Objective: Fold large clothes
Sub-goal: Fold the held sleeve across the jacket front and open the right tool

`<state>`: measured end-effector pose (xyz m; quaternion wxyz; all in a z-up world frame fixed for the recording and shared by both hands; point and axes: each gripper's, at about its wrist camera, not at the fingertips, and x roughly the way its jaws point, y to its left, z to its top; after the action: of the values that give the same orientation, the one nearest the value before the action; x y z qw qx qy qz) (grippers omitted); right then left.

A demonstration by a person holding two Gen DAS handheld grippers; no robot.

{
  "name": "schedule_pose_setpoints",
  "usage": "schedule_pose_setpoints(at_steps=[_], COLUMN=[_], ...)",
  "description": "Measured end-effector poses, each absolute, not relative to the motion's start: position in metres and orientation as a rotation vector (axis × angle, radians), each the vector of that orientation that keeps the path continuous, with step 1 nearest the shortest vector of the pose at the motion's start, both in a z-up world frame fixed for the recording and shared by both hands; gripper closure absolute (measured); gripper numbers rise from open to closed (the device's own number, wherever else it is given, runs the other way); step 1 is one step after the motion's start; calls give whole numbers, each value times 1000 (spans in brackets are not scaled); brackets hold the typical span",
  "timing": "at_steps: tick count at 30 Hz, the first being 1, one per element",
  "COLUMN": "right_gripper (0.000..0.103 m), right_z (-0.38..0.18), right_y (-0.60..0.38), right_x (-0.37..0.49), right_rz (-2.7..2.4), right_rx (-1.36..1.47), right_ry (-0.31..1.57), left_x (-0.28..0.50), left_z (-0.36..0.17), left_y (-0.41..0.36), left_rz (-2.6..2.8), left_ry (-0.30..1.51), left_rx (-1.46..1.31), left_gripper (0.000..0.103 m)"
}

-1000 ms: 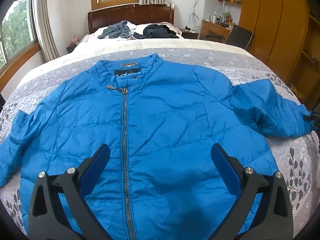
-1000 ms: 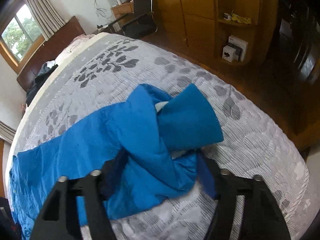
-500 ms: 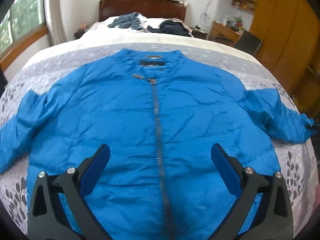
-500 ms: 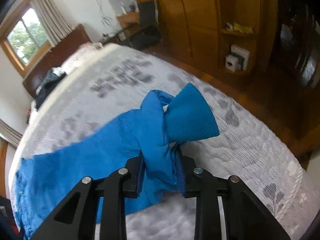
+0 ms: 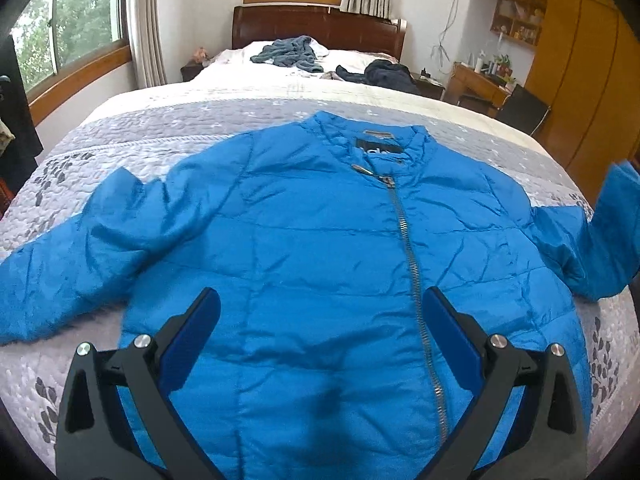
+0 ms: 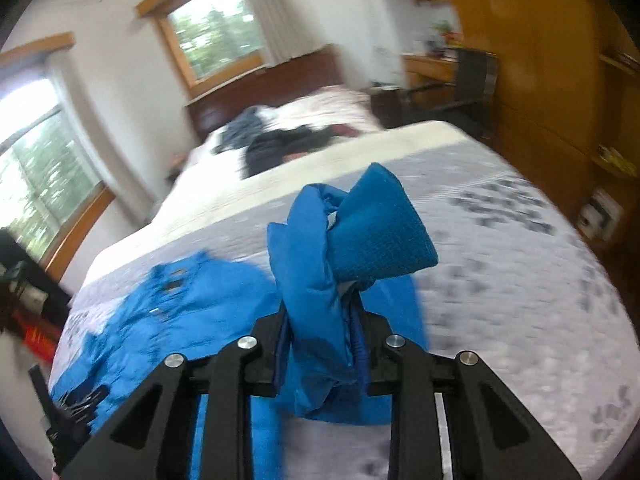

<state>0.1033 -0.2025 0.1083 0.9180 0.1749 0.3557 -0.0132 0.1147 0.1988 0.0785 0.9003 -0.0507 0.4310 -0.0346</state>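
- Lifted since a second ago, the right sleeve cuff (image 6: 360, 232) now rises off the bedspread (image 6: 520, 280), pinched between the right gripper (image 6: 320, 344) jaws.
- Blue jacket (image 5: 320, 260) lies flat, zipped, ahead of the left gripper (image 5: 320, 340), whose jaws are spread and empty.
- No fold is finished; both sleeves and the body remain.

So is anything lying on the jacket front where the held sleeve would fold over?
Nothing visible. The right gripper holds the sleeve raised, and the jacket front is bare. The open left gripper hovers over the lower front, not touching.
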Motion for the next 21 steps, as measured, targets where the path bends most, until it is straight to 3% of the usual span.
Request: schedule_pose_setpoints(at_steps=[9,21], right_gripper=[77,74], right_z=[94,13], right_y=[-63,52], right_x=[148,181], right_rz=[226,356], right_rx=[244,98], right_ry=[791,992], left_x=[115,122], left_z=[79,72], left_y=[231,252], left_rz=[-29,-15], left_ry=[881,901], left_rx=[-124,-148], left_gripper=[3,3])
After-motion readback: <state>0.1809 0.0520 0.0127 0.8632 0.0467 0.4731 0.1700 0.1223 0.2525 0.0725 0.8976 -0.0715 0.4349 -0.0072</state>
